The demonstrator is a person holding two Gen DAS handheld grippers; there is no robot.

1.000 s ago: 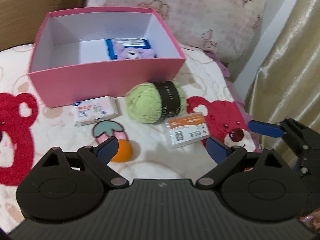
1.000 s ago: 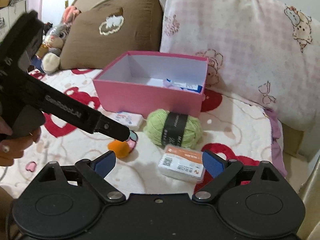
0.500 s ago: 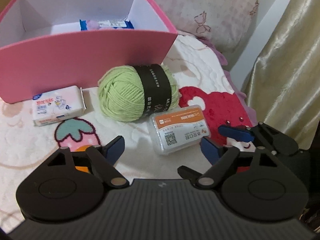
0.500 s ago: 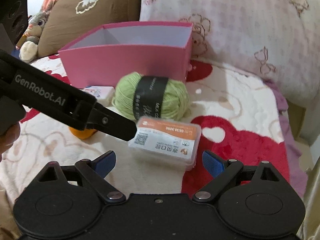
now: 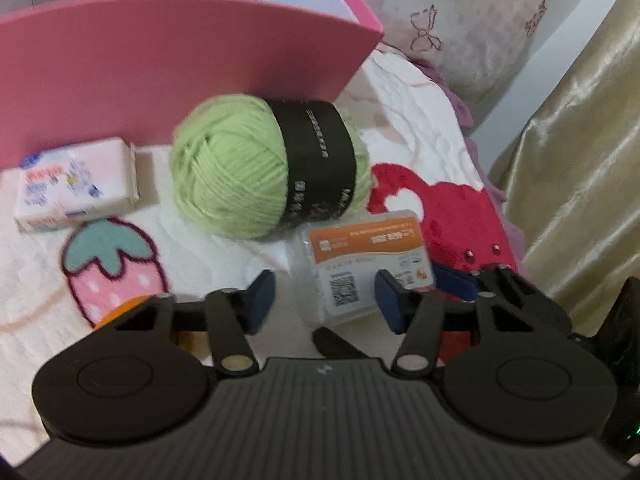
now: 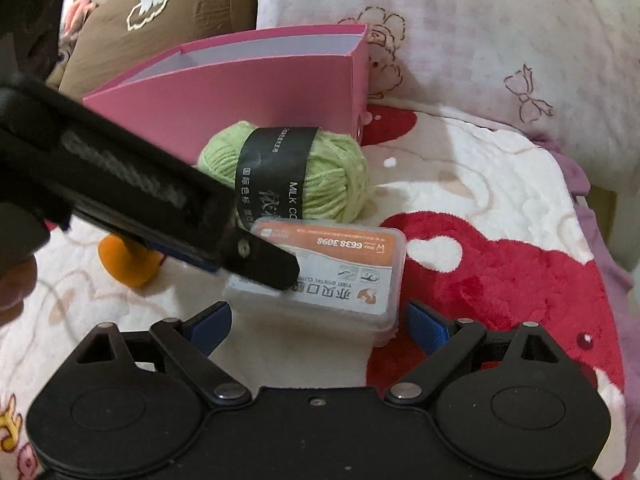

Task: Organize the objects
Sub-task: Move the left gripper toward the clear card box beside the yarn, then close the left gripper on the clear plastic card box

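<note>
A clear plastic box with an orange label (image 5: 360, 264) (image 6: 332, 276) lies on the blanket in front of a green yarn ball (image 5: 260, 172) (image 6: 304, 176). Behind the yarn stands the pink box (image 5: 160, 68) (image 6: 240, 92). My left gripper (image 5: 325, 300) is low over the plastic box. Its jaws are closing, with the box's near end between them and the left pad still off it. One left fingertip (image 6: 260, 264) lies across the box's left end. My right gripper (image 6: 318, 328) stands open wide just short of the box. A tissue pack (image 5: 76, 184) and an orange object (image 6: 128, 260) lie to the left.
Pillows, brown (image 6: 160, 24) and pink-patterned (image 6: 480, 40), lean behind the pink box. A gold curtain (image 5: 580, 160) hangs past the bed's right edge. A hand (image 6: 12, 284) holds the left gripper at the left margin.
Both grippers have sunk toward the plastic box, which now fills more of both views. The left jaws have narrowed from wide open. The pink box's inside has dropped out of sight.
</note>
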